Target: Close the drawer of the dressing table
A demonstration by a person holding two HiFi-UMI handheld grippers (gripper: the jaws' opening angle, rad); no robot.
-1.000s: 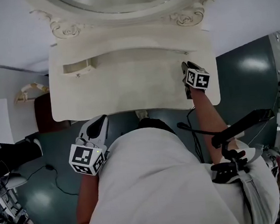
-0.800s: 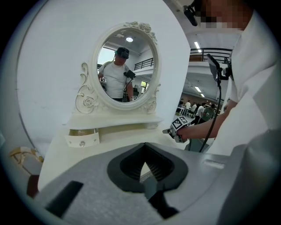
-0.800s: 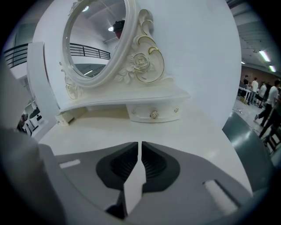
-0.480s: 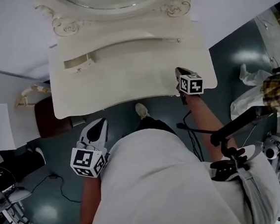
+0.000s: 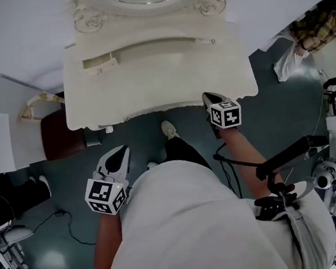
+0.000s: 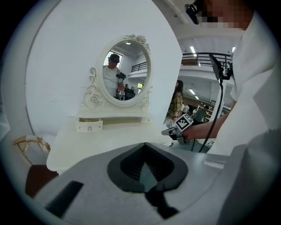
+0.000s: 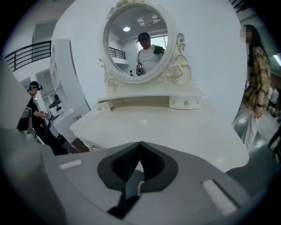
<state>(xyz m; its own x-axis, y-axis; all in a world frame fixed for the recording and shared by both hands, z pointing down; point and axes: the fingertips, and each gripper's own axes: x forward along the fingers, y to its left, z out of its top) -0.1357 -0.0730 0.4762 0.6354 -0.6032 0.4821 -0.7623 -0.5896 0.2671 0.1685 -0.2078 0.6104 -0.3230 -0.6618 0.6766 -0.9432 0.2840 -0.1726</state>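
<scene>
**Dark green floor (image 5: 282, 83), cream dressing table (image 5: 157, 84): both tools closed on nothing**

Seen from over the shoulders of a person in a white shirt, the dressing table stands against a pale wall with an oval mirror (image 6: 124, 72) at its back. On the table's rear shelf, a small drawer (image 5: 99, 63) at the person's left juts slightly forward of the shelf front, its round knob showing. The right gripper (image 5: 207, 97) hangs at the table's front edge near the right-hand corner, jaws pressed together with nothing between them. The left gripper (image 5: 121, 151) is held well in front of the table, over the floor, its tips likewise meeting on nothing. A brown seat (image 5: 58, 136) sits beside the table's left end. A bystander in a plaid shirt (image 5: 318, 25) stands beyond its right end.
</scene>
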